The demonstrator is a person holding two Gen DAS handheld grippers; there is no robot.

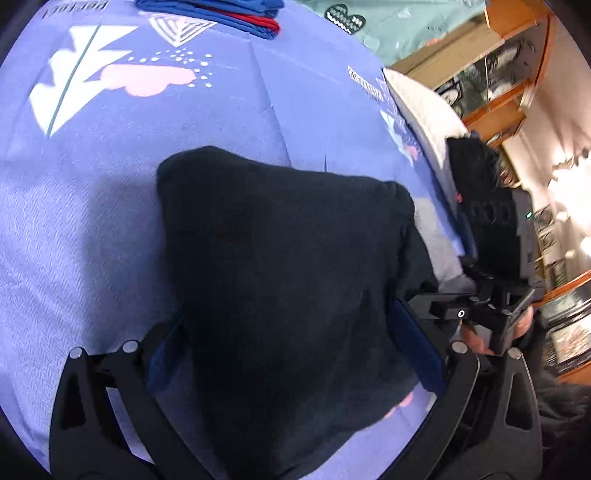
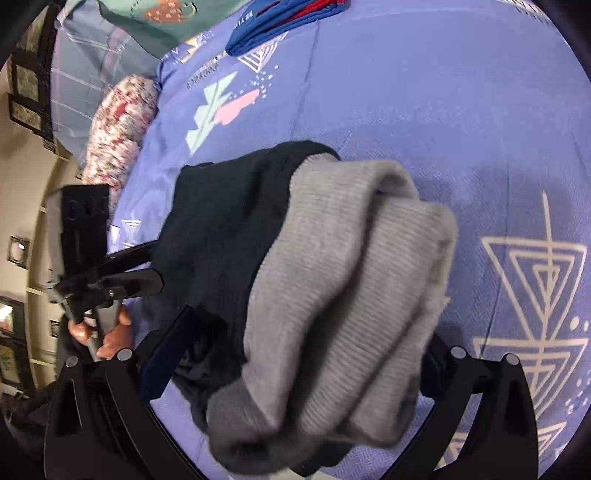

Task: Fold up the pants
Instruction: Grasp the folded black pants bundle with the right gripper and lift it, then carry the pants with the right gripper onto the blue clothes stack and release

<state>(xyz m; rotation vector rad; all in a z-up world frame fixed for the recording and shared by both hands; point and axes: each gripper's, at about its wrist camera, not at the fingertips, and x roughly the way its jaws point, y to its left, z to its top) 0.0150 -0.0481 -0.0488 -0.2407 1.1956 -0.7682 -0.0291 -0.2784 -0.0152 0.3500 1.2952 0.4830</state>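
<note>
1. Lying between the wide-spread fingers of the left gripper (image 1: 291, 369): pants (image 1: 280, 266), a dark navy bundle that fills the gap and runs forward from the fingertips over the sheet (image 1: 110, 221). Whether the blue pads press the cloth cannot be told; the fabric hides the contact.
2. Right gripper (image 2: 295, 373): jaws spread fully apart, the bundle between them; the pants (image 2: 221, 229) show here with a grey ribbed lining (image 2: 351, 277) turned out and draped over the dark fabric. Cloth hangs across the gap; a firm clamp cannot be confirmed.
3. Sheet (image 2: 443, 110): lavender, printed with white triangles, dots, a pink shape and pale leaf shapes; under and ahead of both grippers.
4. Folded clothes (image 1: 229, 14): blue with a red layer, far ahead of the left gripper, at the upper edge of its view; same stack (image 2: 280, 26) far ahead of the right gripper.
5. Hand (image 2: 107, 332): gripping the handle of the left gripper, seen to the left of the right gripper's fingers.
6. Hand (image 1: 480, 338): on the right gripper's handle, just right of the left gripper's fingers.
7. Pillow (image 2: 118, 129): red-and-white pattern, ahead and left of the right gripper.
8. Shelves (image 1: 509, 74): wooden, ahead and right of the left gripper, beyond the bed edge.
</note>
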